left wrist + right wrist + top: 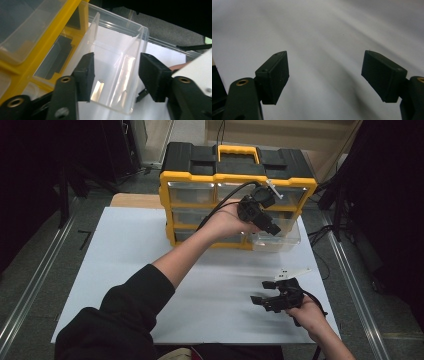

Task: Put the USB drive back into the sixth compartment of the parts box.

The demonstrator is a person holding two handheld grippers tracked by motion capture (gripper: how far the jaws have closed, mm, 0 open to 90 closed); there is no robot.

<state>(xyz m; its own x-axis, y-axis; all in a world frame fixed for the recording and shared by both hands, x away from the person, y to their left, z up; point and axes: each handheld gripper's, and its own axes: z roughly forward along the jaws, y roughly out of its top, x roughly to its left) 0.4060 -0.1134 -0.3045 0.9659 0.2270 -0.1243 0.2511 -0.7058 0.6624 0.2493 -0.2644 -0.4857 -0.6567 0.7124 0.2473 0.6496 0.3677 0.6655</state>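
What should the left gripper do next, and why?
Probably close on the drawer. The left gripper has its jaws open on either side of the clear drawer, which sticks out of the organizer, and grips nothing yet.

white board (125,270) covers the table, a strip of tan tabletop (135,200) showing at its far edge. grey floor (45,265) all round, with metal rails (30,285) running along both sides. dark curtains (35,180) left and right, room dim there. pale wood wall panel (295,132) at the back, lit brighter. black cables (320,235) lie on the floor to the right. a black stand leg (62,195) at left.
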